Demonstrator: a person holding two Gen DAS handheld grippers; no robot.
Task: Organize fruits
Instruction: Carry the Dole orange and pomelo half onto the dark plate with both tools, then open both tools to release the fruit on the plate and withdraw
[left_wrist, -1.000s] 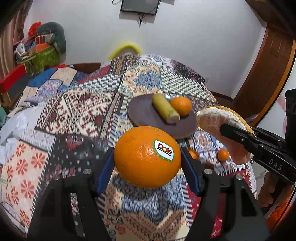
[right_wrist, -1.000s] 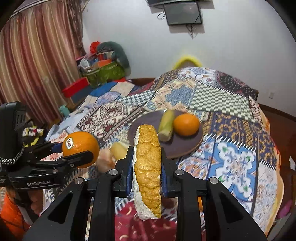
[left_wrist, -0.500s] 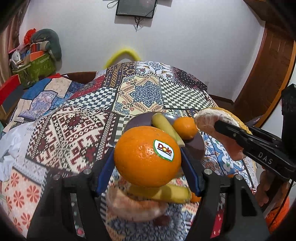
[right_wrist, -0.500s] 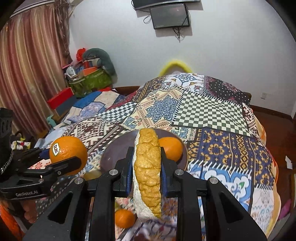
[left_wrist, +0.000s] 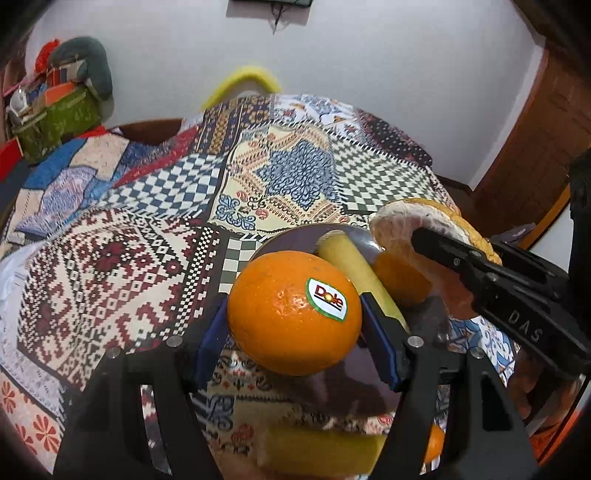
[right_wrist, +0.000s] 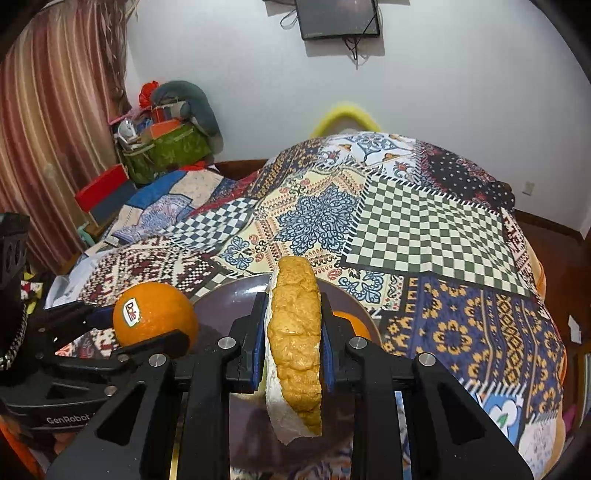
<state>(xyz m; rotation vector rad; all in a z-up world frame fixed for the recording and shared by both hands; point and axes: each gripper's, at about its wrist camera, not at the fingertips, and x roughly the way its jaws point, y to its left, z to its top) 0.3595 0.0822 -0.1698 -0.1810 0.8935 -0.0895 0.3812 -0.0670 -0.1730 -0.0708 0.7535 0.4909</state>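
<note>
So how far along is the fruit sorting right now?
Partly done. The plate already carries a banana and a small orange. In hand: the left gripper holds a big orange and the right gripper holds a pomelo wedge, both near the plate, neither set down. Left over: another banana and a small orange lie on the cloth nearby.
</note>
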